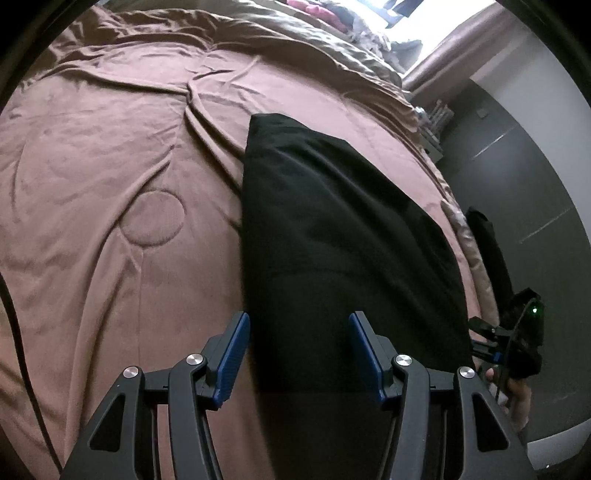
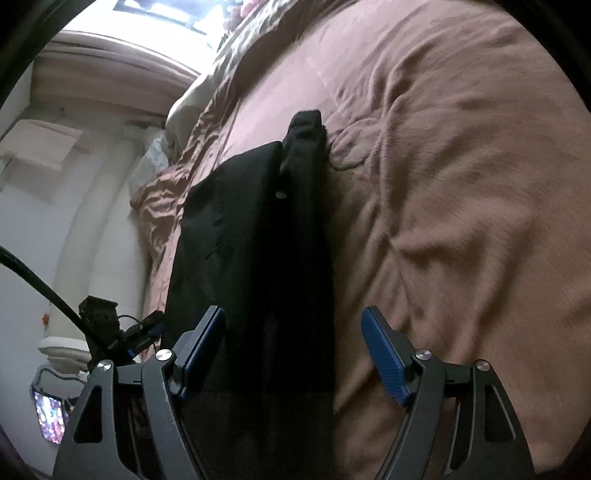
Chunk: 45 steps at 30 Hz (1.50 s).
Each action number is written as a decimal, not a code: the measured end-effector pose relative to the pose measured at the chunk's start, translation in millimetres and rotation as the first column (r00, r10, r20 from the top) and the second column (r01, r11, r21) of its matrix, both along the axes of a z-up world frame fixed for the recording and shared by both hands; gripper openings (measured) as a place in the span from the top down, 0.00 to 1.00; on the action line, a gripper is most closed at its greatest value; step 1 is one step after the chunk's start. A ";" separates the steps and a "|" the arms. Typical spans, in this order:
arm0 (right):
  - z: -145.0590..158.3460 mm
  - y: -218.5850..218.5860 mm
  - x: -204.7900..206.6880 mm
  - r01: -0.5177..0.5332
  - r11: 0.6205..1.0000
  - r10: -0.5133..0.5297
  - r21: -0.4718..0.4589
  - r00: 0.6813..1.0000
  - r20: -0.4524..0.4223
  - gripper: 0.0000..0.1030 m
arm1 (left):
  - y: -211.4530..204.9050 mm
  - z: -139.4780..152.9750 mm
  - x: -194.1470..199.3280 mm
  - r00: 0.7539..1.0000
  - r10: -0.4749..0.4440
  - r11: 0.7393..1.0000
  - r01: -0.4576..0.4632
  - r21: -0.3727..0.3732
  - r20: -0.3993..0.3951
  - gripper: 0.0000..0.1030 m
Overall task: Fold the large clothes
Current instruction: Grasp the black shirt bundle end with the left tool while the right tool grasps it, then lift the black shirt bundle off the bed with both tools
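Observation:
A black garment (image 1: 332,229) lies folded into a long strip on the brown bed cover (image 1: 110,184). In the right wrist view the same garment (image 2: 251,240) runs away from me, with a narrow end (image 2: 306,125) bunched at the far tip. My left gripper (image 1: 299,332) hovers open over the garment's near end, and its blue pads (image 1: 236,354) touch no cloth. My right gripper (image 2: 293,332) is also open, wider, above the near end and the cover beside it. Each view shows the other gripper off the bed's edge: the right one (image 1: 517,332) in a hand, the left one (image 2: 110,325).
Crumpled clothes (image 1: 332,14) are piled at the bed's far end under a bright window. A dark wall panel (image 1: 517,155) runs along the bed's side. In the right wrist view there is white furniture (image 2: 55,147), a lit screen (image 2: 50,417) low down and a black cable (image 2: 37,280).

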State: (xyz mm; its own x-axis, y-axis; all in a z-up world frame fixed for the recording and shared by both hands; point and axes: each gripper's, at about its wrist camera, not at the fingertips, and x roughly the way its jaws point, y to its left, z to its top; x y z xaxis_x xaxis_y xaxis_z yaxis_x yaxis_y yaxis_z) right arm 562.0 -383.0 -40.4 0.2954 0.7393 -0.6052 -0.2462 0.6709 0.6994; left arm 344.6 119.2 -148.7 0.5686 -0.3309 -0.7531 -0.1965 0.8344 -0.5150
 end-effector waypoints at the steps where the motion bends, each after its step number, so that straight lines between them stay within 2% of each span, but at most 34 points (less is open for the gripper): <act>1: -2.0 2.4 7.3 -0.003 1.000 0.004 0.008 1.000 -0.012 0.28 | 1.9 -1.7 5.6 1.000 -0.001 1.000 0.001 -0.002 -0.004 0.44; 7: -7.2 14.1 49.2 -0.024 0.998 0.027 0.053 0.998 -0.054 0.28 | 8.9 -8.5 31.2 1.000 -0.006 1.000 0.006 -0.009 -0.011 0.44; 13: -18.7 38.5 80.6 -0.101 0.989 0.109 0.110 0.992 -0.068 0.29 | 12.3 -12.9 48.2 1.000 0.003 1.000 -0.003 -0.005 -0.012 0.44; 15: -25.5 46.7 91.1 -0.117 0.985 0.129 0.129 0.988 -0.087 0.38 | 12.8 -13.6 52.6 1.000 0.006 1.000 -0.006 -0.001 -0.009 0.44; 16: -30.1 48.0 96.3 -0.113 0.986 0.125 0.121 0.987 -0.099 0.48 | 13.2 -14.3 54.6 1.000 0.006 1.000 -0.006 0.002 -0.009 0.44; 17: -33.4 49.2 100.9 -0.111 0.986 0.125 0.123 0.986 -0.110 0.52 | 12.7 -15.5 57.4 1.000 0.005 1.000 -0.005 0.004 -0.011 0.44; 18: -35.6 49.9 104.7 -0.112 0.984 0.128 0.135 0.985 -0.115 0.60 | 13.3 -18.1 60.3 1.000 0.002 1.000 -0.001 0.010 -0.018 0.42; 20: -35.0 50.0 106.4 -0.109 0.985 0.124 0.131 0.986 -0.113 0.69 | 15.5 -22.3 63.2 0.999 0.006 1.000 -0.006 -0.005 -0.036 0.41; 22: -27.7 50.6 102.3 -0.112 0.988 0.121 0.108 0.990 -0.076 0.80 | 15.1 -20.7 62.9 0.999 0.011 1.000 -0.011 -0.009 -0.035 0.42; 24: -14.0 56.7 95.7 -0.117 0.990 0.119 0.079 0.992 -0.030 0.84 | 10.4 -14.4 61.1 1.000 0.005 1.000 -0.005 0.005 -0.024 0.54; 27: 6.9 60.0 79.4 -0.130 0.990 0.129 0.060 0.991 0.031 0.86 | 4.6 -1.4 57.9 1.000 0.005 1.000 -0.005 0.028 -0.005 0.70; 29: 17.5 64.5 67.7 -0.134 0.990 0.131 0.041 0.989 0.064 0.87 | 0.7 12.0 52.1 1.000 0.004 0.999 -0.005 0.043 0.020 0.76; 32: 31.8 65.7 48.1 -0.138 0.990 0.133 0.035 0.985 0.114 0.88 | -6.1 33.7 41.1 0.998 -0.004 0.999 0.001 0.050 0.065 0.81; 38: 58.3 60.1 5.8 -0.135 0.989 0.122 0.052 0.972 0.202 0.89 | -27.5 82.7 14.7 0.987 -0.015 0.998 0.005 0.061 0.162 0.85; 45: 94.4 33.0 -51.8 -0.125 0.990 0.095 0.072 0.940 0.328 0.89 | -64.1 136.7 -8.8 0.956 -0.039 0.997 0.020 0.069 0.289 0.87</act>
